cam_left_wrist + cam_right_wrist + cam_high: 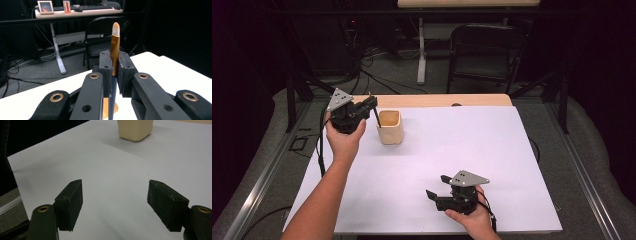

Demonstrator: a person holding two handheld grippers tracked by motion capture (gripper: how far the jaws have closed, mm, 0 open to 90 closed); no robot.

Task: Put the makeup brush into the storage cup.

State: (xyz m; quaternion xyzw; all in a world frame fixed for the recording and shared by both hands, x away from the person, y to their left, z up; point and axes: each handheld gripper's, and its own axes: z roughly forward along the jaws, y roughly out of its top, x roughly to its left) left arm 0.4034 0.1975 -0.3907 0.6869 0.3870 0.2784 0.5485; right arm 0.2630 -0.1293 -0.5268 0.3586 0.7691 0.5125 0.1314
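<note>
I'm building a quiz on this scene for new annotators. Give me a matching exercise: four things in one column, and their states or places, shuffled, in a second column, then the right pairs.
Column one:
1. left tool
2. right tool
3. brush
4. beige cup

Column two:
A. stands on the white sheet, far side of the table
B. open, holding nothing, low over the sheet
C. clamped between two jaws, pale tip pointing up
D. shut on a thin handle, beside the cup

Pairs: 1-D, 2-B, 3-C, 4-A
</note>
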